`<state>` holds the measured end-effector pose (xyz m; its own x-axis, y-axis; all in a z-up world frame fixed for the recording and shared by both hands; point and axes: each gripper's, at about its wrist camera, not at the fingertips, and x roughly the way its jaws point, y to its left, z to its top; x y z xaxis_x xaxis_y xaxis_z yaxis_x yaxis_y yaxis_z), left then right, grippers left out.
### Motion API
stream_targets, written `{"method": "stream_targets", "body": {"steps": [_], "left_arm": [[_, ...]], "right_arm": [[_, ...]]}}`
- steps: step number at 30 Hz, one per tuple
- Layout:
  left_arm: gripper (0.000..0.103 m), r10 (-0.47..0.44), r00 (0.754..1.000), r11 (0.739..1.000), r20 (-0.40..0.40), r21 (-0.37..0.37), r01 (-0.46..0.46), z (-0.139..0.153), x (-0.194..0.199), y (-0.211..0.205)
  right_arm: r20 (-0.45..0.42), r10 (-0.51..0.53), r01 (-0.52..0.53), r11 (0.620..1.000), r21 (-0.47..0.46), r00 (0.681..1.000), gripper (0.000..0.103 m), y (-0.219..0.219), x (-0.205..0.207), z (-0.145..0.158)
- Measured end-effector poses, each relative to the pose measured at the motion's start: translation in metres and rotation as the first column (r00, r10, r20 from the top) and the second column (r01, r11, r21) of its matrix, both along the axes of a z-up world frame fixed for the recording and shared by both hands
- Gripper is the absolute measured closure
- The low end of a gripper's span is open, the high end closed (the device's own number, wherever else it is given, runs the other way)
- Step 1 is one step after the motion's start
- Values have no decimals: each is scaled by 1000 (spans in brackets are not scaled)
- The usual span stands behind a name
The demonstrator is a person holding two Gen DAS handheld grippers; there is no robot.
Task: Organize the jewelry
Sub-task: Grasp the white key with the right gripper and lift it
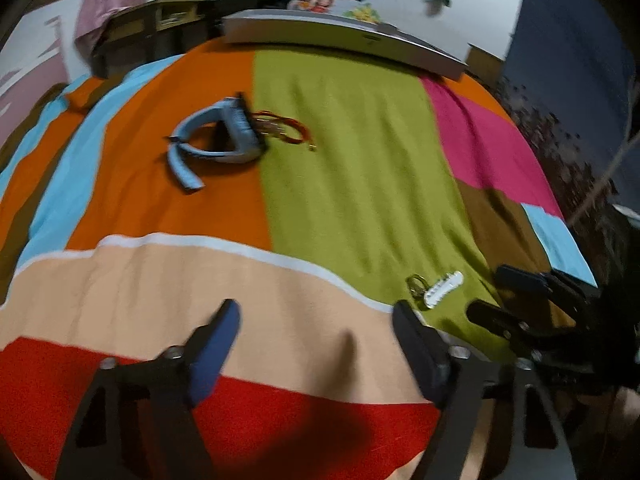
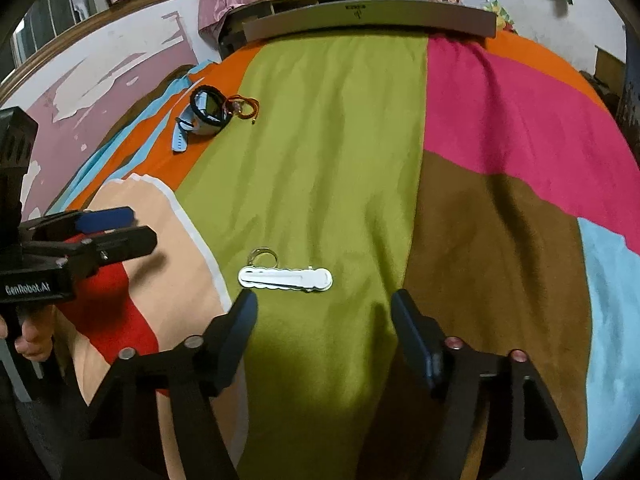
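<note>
Two claws up and both empty right now. From my left wrist cam, the left claw (image 1: 314, 320) is spread wide over the peach and red part of the colour-block bedspread (image 1: 352, 140), pinching nothing. Just past its right finger, on the green stripe, sits the white scalloped hair clip (image 1: 444, 289) with a small metal ring (image 1: 416, 284) touching its near end. Way further up the bed, on the orange/green border, there's a light blue watch (image 1: 218, 136) with its strap loose, and a tangle of red-orange cord bracelets (image 1: 284, 130) right against it. The right claw (image 1: 490, 292) pokes in from the right edge, just beside the clip. This view is kind of motion-blurred, so fine detail is a no-go.

Over on the right wrist cam, the right claw (image 2: 324, 308) is also spread open, hovering over the green stripe with the hair clip (image 2: 286, 279) lying flat just ahead of its fingertips, closer to the left finger. The ring (image 2: 264, 257) sits touching the clip's far edge. The watch (image 2: 202, 114) and bracelets (image 2: 244, 106) are well apart from that, up in the far left. The left claw (image 2: 132, 228) comes in at the left, a hand (image 2: 30, 336) gripping its handle.
</note>
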<state>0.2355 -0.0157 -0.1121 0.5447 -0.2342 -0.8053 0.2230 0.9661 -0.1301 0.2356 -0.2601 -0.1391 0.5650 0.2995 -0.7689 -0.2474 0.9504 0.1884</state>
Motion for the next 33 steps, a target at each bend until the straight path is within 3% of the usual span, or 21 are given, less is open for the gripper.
{"method": "stream_targets", "body": {"steps": [3,12,21,23,33], "left_arm": [[56,-50,998,999,-27,-22,49,-5,6,-7],[89,-146,985,977,-96,-168,129,-17,23,-19],[95,-207,970,950,-125,-261,169,-27,48,-32],[95,-211,968,946,-140,-280,165,-31,51,-32],[95,-267,947,930,-178,-304,204,-39,54,-45]], "right_arm": [[-15,-4,4,1000,24,1000,50,-3,5,-4],[-41,-3,6,996,93,999,67,-1,17,-13],[-57,-8,17,989,148,998,72,-2,25,-18],[-63,-6,16,987,160,998,78,-1,28,-20],[-81,15,1,979,203,997,88,3,33,-26]]}}
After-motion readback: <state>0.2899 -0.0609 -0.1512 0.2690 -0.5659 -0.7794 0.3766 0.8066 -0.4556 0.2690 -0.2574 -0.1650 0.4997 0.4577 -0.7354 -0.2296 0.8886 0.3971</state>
